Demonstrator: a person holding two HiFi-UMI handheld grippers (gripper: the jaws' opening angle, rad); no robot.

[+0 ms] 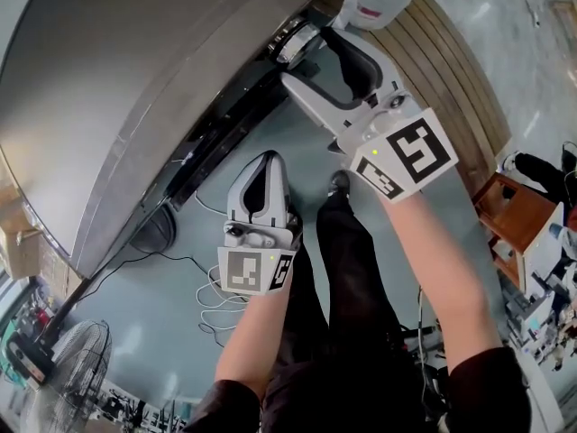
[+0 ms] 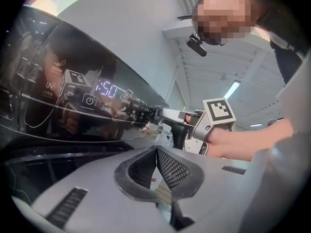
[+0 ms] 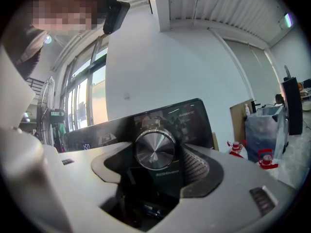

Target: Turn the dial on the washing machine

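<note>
The right gripper (image 1: pixel 305 54) is straddling the dial (image 3: pixel 154 148), fingers (image 3: pixel 197 165) spread wide and seemingly not pressing it. The dial is facing it squarely from the washing machine's panel (image 3: pixel 189 115), frame centre. The left gripper (image 2: pixel 155 152), closed and empty, is hanging farther off.

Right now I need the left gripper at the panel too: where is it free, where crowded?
Free: the panel beyond the power button, away from the dial. Crowded: round the dial, which the open right gripper straddles.
</note>
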